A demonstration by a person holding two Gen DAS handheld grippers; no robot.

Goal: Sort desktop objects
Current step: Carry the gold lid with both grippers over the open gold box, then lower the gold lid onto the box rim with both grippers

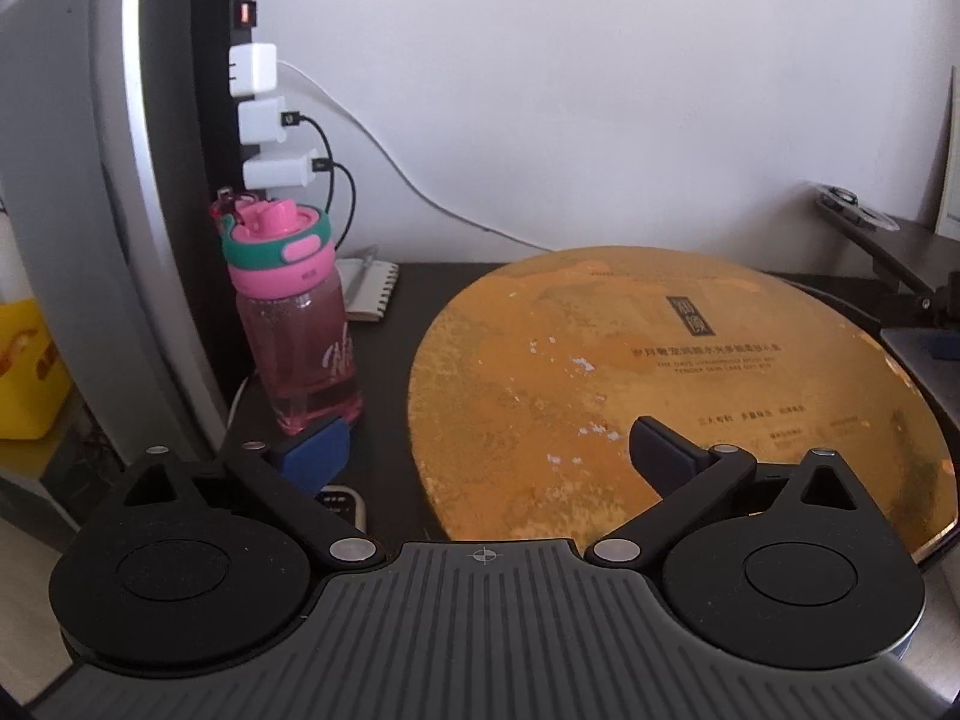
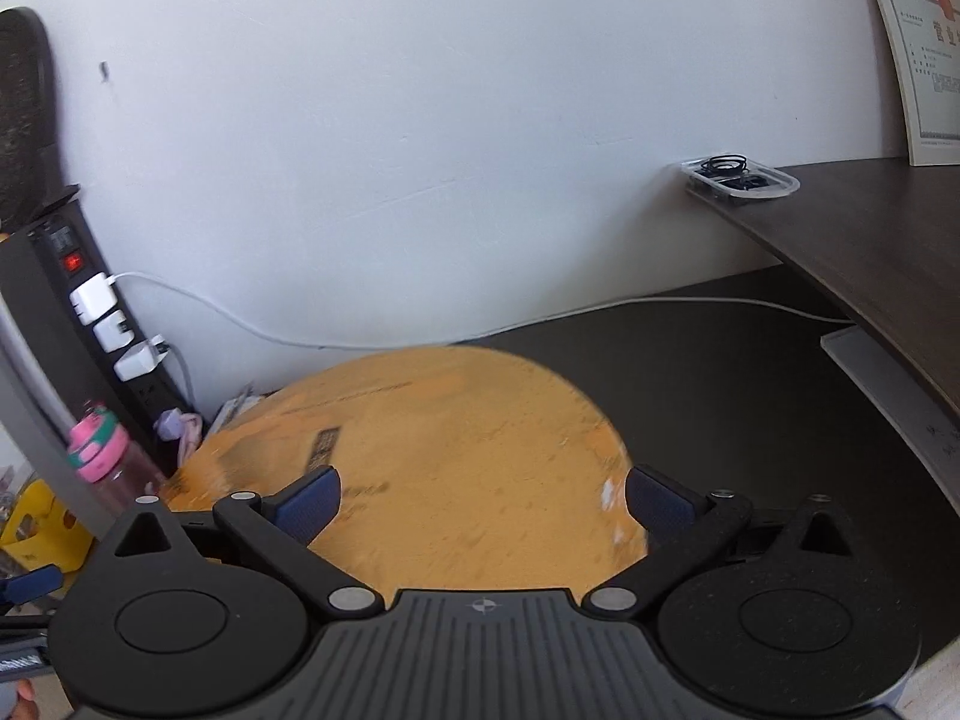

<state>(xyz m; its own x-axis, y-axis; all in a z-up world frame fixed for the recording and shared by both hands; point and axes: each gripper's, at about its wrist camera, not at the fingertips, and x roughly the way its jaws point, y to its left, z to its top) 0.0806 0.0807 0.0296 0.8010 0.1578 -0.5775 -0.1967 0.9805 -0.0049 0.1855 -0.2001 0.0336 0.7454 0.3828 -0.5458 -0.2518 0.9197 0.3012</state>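
We hover both grippers, left gripper (image 1: 489, 453) and right gripper (image 2: 483, 507), jaws spread and empty, over the round orange box (image 1: 660, 384) lying on the bench (image 1: 390, 396). Next we likely pick a target, perhaps the pink bottle (image 1: 300, 330) at ten o'clock.

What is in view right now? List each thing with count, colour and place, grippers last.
round box: 1, orange-gold, middle of dark desk
water bottle: 1, pink with green band, upright left of box
spiral notepad: 1, white, behind bottle
power strip: 1, black, upright at left wall
chargers: 3, white, plugged into strip
clear tray: 1, transparent, raised shelf at right
left gripper: 1, black with blue pads, open, over box's near left edge
right gripper: 1, same, open above box
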